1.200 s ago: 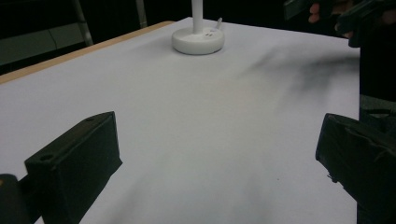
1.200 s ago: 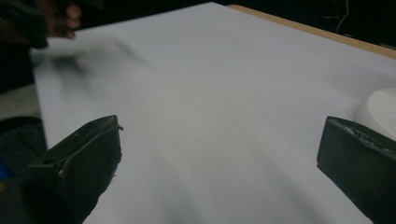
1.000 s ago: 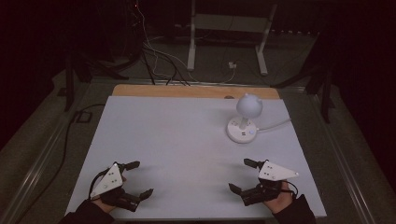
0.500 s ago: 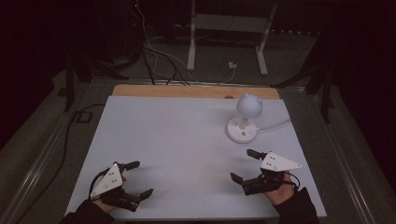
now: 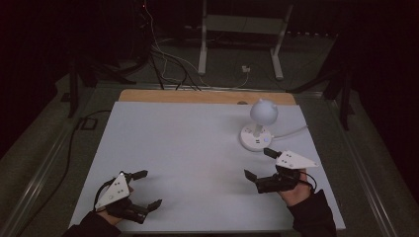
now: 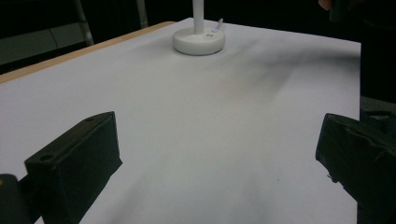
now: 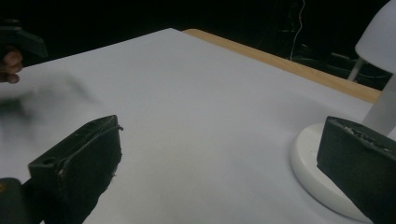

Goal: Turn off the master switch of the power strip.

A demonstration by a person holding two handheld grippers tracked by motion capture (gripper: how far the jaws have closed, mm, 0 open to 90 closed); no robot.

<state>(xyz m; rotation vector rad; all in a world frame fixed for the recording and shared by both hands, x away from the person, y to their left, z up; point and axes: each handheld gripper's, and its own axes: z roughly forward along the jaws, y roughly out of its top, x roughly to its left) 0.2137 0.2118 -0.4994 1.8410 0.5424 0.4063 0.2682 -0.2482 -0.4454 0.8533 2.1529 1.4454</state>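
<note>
A small white lamp with a round base and a globe head stands at the right back of the white table top. Its base lies far ahead in the left gripper view and close at the right as the lamp base in the right gripper view. My right gripper is open just in front of the lamp, jaws wide, nothing between them. My left gripper is open near the front left corner, also holding nothing.
A white cable runs from the lamp base off the right edge. A wooden strip borders the table's far edge. Beyond it are floor cables and a metal stand in the dark.
My right gripper has moved forward and slightly right, closer to the lamp. The left gripper has stayed in place.
</note>
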